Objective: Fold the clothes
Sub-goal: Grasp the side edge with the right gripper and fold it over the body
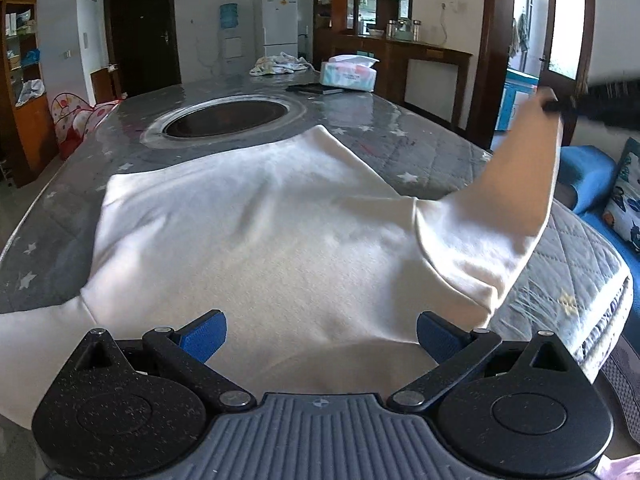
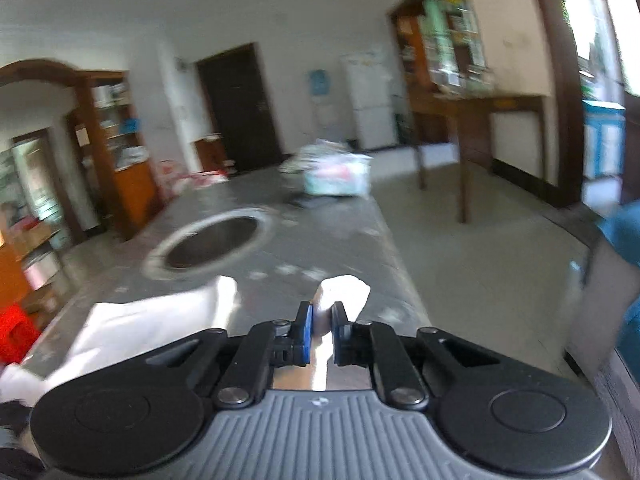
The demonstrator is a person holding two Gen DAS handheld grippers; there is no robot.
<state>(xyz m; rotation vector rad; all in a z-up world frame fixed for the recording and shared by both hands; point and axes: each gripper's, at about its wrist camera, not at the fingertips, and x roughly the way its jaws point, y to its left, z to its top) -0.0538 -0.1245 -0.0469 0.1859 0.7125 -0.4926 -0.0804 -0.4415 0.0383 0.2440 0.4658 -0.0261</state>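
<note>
Clenched on the cuff of one sleeve (image 2: 343, 294), my right claw (image 2: 321, 334) holds that white cloth up off the table; a tuft of it pokes out past the blue pads (image 2: 306, 334). From my left side the same sleeve rises in a taut band to the right claw, which shows only as a dark smear at the frame's edge. My left claw (image 1: 321, 336) is released, jaws spread wide, hovering low over the near part of the white garment (image 1: 256, 232).

The garment lies spread on the grey star-print table cover (image 1: 60, 216), its far hem stopping just short of the round hole (image 1: 226, 114) in the tabletop. Bare cover runs along the left and beyond the hole. At the far end sit a tissue pack (image 1: 350, 76), a flat dark object (image 1: 314, 89) and a bundle of cloth (image 1: 280, 64).

The right view is blurred, so detail is lost. The garment's near edge is cut off by my left claw's body.
</note>
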